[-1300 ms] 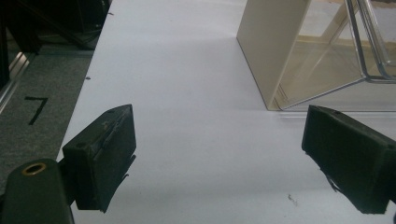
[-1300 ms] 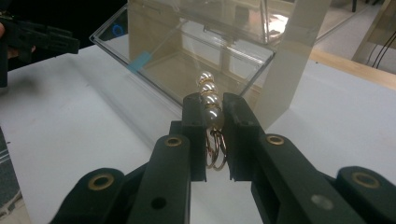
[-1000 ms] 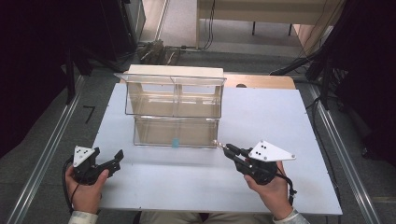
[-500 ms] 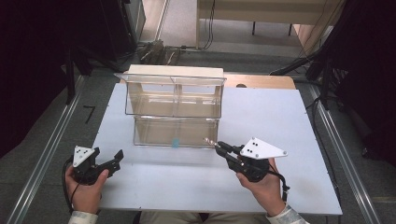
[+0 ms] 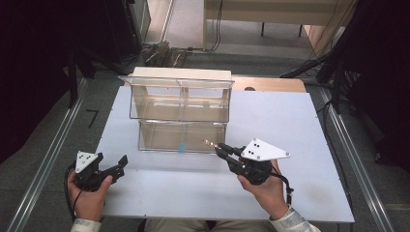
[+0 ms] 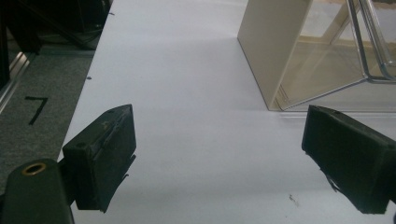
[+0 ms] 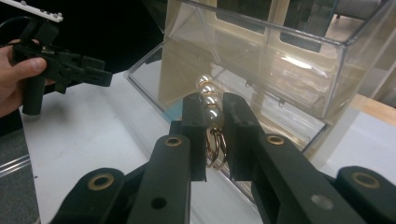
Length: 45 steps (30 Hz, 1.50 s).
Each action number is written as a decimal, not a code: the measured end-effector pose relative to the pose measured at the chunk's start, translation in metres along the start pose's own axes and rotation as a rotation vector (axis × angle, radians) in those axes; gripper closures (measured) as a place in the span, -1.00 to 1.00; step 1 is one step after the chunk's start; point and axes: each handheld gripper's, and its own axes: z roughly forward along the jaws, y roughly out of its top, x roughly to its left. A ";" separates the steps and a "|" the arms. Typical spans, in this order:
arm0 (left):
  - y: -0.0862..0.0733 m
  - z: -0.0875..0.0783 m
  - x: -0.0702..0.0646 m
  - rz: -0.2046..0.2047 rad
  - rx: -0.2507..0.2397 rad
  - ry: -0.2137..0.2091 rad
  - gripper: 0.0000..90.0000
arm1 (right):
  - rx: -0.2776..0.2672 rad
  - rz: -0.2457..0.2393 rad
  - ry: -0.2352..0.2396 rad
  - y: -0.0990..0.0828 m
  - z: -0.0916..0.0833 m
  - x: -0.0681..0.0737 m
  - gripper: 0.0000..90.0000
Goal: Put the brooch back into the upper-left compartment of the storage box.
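A string of pearls (image 7: 208, 103) with gold loops is clamped between the jaws of the right gripper (image 5: 218, 147), its long axis running forward along the jaws so that the beads project past the tips. Straight ahead of those tips, and near them, lies the clear acrylic organiser (image 5: 180, 113), a two-tier case whose lower tier faces the person; the pearl end is aimed at the right part of that lower front. Whether the lower compartment is open at the front cannot be settled from the reflections, though an opening is suggested. The left gripper (image 5: 120, 166) is held with its jaws spread wide and nothing between them, low over the white table (image 5: 300, 125), well off to the left of the case. The right hand (image 5: 263, 189) is judged much the nearer to the case.
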 end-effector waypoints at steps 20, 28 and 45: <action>0.000 -0.001 0.001 -0.003 -0.007 -0.004 -0.77 | -0.025 -0.016 0.031 0.013 0.020 0.011 0.73; 0.000 -0.001 0.001 -0.007 -0.006 -0.004 -0.77 | -0.034 -0.017 0.044 0.017 0.027 0.015 0.73; 0.001 -0.002 0.002 -0.010 -0.007 -0.007 -0.77 | -0.050 -0.021 0.077 0.029 0.046 0.023 0.73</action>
